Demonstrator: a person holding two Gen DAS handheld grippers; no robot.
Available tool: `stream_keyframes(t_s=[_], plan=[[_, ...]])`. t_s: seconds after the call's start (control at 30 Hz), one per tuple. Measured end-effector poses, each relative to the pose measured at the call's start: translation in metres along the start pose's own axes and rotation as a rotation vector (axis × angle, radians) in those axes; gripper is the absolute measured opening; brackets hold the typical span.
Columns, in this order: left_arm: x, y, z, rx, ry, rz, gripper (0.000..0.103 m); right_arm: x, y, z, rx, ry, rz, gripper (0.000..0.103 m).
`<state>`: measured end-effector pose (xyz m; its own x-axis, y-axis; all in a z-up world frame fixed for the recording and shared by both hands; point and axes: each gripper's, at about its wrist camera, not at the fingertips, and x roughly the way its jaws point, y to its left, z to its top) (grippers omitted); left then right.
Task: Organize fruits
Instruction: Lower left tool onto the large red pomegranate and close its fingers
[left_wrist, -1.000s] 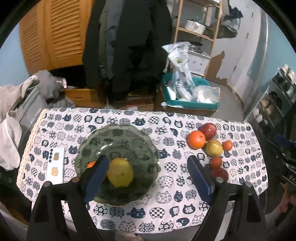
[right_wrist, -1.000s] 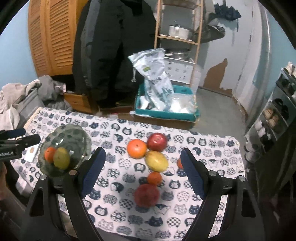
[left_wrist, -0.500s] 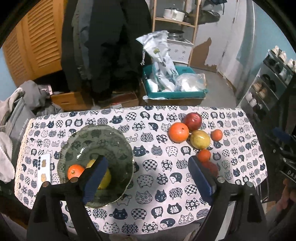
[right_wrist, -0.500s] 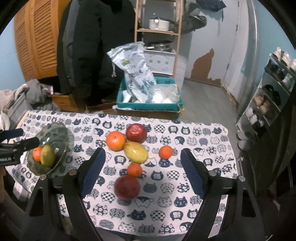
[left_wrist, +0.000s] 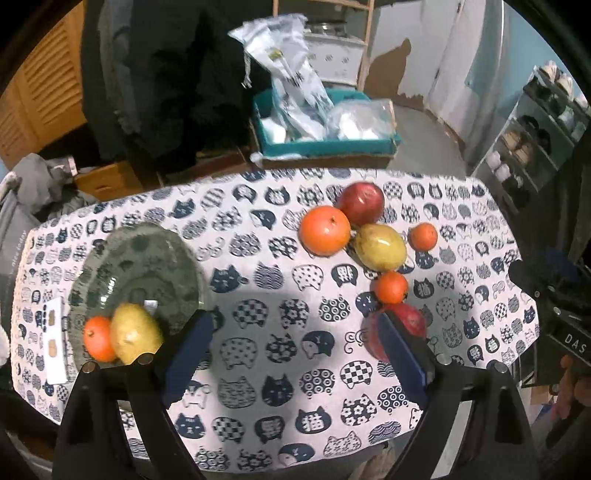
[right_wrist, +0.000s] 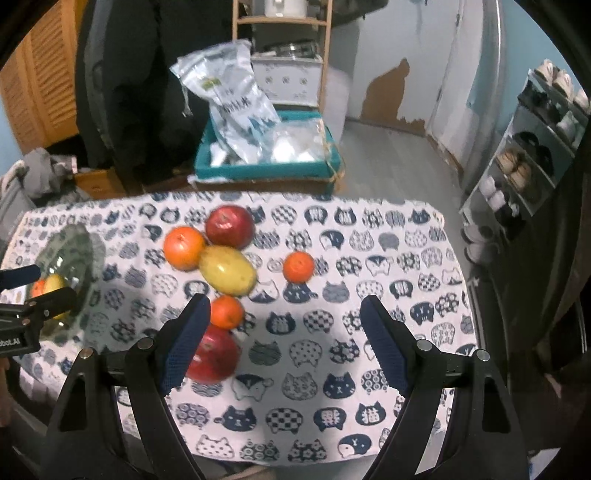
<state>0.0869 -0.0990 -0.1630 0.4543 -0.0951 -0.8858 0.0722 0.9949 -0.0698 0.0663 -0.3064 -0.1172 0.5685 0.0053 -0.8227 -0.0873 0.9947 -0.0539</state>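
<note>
Mango (right_wrist: 228, 270) was laid with its long axis slanting down-right; left gripper (left_wrist: 295, 354) jaws were opening, right gripper (right_wrist: 284, 341) jaws apart, both empty.

Louvred wooden doors (right_wrist: 40, 88); pale blue walls (right_wrist: 476, 66); shoe rack (right_wrist: 532, 155), grey floor (right_wrist: 388, 162)

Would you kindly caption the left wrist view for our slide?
Opening left gripper, empty, above cat-print tablecloth; two fruits in glass bowl, six outside.

Angling steeply downward, left gripper (left_wrist: 295, 347) jaws opening with nothing between them, right gripper (right_wrist: 284, 332) standing wide and empty at lower frame
</note>
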Motion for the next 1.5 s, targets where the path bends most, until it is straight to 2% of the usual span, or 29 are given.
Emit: stream_keyframes(t_s=[0.43, 0.8, 1.23, 1.33, 1.4, 1.5], plan=[[0.059, -0.048, -0.006, 0.038, 0.115, -0.037, 0.092, 0.046, -0.040, -0.025, 0.070, 0.135, -0.036, 0.082], [0.095, -0.094, -0.019, 0.100, 0.186, -0.050, 0.092, 0.070, -0.068, -0.044, 0.132, 0.206, -0.062, 0.082], [0.128, -0.110, -0.025, 0.114, 0.252, -0.059, 0.092, 0.097, -0.075, -0.060, 0.168, 0.269, -0.050, 0.082], [0.132, -0.112, -0.026, 0.126, 0.258, -0.077, 0.085, 0.099, -0.073, -0.059, 0.166, 0.273, -0.046, 0.082], [0.136, -0.113, -0.028, 0.125, 0.277, -0.103, 0.076, 0.100, -0.071, -0.058, 0.163, 0.273, -0.041, 0.082], [0.137, -0.113, -0.029, 0.129, 0.277, -0.121, 0.075, 0.101, -0.067, -0.056, 0.155, 0.274, -0.031, 0.082]])
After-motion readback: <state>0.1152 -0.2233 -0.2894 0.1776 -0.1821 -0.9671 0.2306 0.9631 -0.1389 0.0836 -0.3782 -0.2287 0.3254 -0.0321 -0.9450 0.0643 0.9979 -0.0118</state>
